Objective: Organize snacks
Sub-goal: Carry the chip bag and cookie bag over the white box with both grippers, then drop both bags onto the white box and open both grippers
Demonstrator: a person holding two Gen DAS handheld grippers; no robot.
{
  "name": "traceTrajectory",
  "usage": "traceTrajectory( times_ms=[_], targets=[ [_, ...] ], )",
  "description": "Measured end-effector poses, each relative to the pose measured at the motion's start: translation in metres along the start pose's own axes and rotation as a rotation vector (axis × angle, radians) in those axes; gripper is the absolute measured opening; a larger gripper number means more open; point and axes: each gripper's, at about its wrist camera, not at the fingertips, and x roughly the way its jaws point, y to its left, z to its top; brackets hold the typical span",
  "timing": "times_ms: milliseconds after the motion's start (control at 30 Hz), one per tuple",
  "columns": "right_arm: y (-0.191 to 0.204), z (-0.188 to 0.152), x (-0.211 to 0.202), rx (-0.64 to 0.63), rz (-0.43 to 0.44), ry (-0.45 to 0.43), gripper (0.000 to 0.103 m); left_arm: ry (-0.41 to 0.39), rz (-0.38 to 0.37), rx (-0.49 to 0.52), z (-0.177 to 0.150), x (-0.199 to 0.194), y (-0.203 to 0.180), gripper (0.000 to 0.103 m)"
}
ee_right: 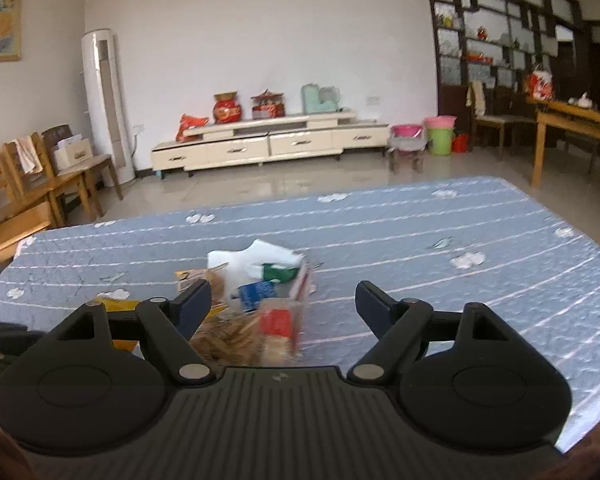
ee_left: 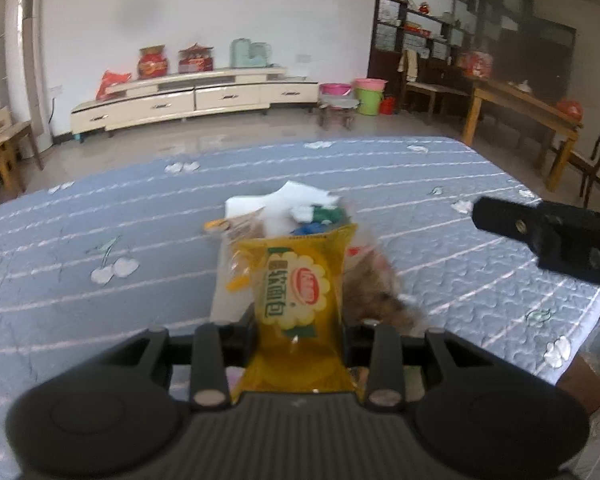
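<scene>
While your left claw pinches the glossy yellow bread packet over the blurred snack pile on the quilted blue worktop, your right claw gapes wide, empty, its base hiding the pile's near edge.

- Your left gripper and its yellow bread packet cover the near part of the snack pile.
- Your right gripper is cut off at the frame's right edge.
- The brown snack bag is blurred; its print cannot be read.
</scene>
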Motion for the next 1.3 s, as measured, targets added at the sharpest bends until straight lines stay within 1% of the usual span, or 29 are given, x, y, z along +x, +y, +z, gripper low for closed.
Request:
traceTrajectory(
  times_ms=[100, 200, 367, 400, 433, 467, 500, 533, 567, 633, 667, 733, 833, 900, 967, 1067, 1167, 1300],
  targets=[
    [-0.005, 0.001, -0.007, 0.009, -0.009, -0.021, 0.100, -0.019, -0.001, 0.015, 0.018, 0.010, -0.004, 0.036],
    [-0.005, 0.003, -0.004, 0.008, -0.015, -0.037, 0.101, -0.018, -0.001, 0.019, 0.035, 0.026, -0.006, 0.036],
    [-0.001, -0.003, 0.000, 0.003, 0.000, -0.035, 0.101, -0.033, 0.002, 0.031, 0.062, 0.056, -0.011, 0.036],
    [0.000, -0.006, 0.001, 0.005, 0.008, -0.032, 0.101, -0.033, -0.006, 0.025, 0.067, 0.062, -0.011, 0.046],
    [-0.001, -0.007, 0.000, 0.010, 0.012, -0.029, 0.101, -0.027, -0.015, 0.018, 0.070, 0.066, -0.010, 0.065],
    [0.000, -0.008, 0.002, 0.014, 0.017, -0.025, 0.101, -0.026, -0.022, 0.014, 0.072, 0.068, -0.010, 0.071],
    [0.000, -0.009, 0.002, 0.014, 0.018, -0.022, 0.101, -0.034, -0.027, 0.016, 0.071, 0.067, -0.010, 0.072],
    [-0.001, -0.009, 0.003, 0.012, 0.016, -0.017, 0.101, -0.034, -0.016, 0.020, 0.070, 0.064, -0.009, 0.073],
    [-0.001, -0.009, 0.004, 0.008, 0.017, -0.013, 0.101, -0.034, -0.001, 0.022, 0.068, 0.061, -0.008, 0.073],
    [-0.001, -0.009, 0.003, 0.002, 0.017, -0.011, 0.101, -0.035, 0.020, 0.017, 0.062, 0.050, -0.004, 0.079],
    [-0.001, -0.009, 0.001, 0.002, 0.016, -0.012, 0.101, -0.036, 0.029, 0.010, 0.058, 0.042, -0.002, 0.080],
    [-0.001, -0.008, -0.004, 0.006, 0.018, -0.012, 0.101, -0.032, 0.057, 0.001, 0.051, 0.026, 0.000, 0.089],
    [0.003, -0.008, -0.014, -0.007, 0.011, -0.007, 0.103, -0.035, 0.113, -0.005, 0.034, -0.008, 0.001, 0.099],
    [0.006, -0.010, -0.020, -0.018, 0.008, 0.000, 0.103, -0.049, 0.145, -0.012, 0.020, -0.033, 0.000, 0.102],
    [0.009, -0.013, -0.027, -0.026, 0.011, 0.010, 0.103, -0.048, 0.172, -0.016, 0.007, -0.053, -0.002, 0.102],
    [0.014, -0.019, -0.035, -0.040, 0.005, 0.042, 0.103, -0.016, 0.202, -0.031, -0.017, -0.072, -0.004, 0.102],
    [0.019, -0.027, -0.039, -0.049, 0.020, 0.090, 0.103, 0.027, 0.214, -0.032, -0.039, -0.077, -0.007, 0.102],
    [0.026, -0.039, -0.045, -0.048, 0.018, 0.136, 0.103, 0.077, 0.197, -0.032, -0.060, -0.076, -0.012, 0.102]
  ],
)
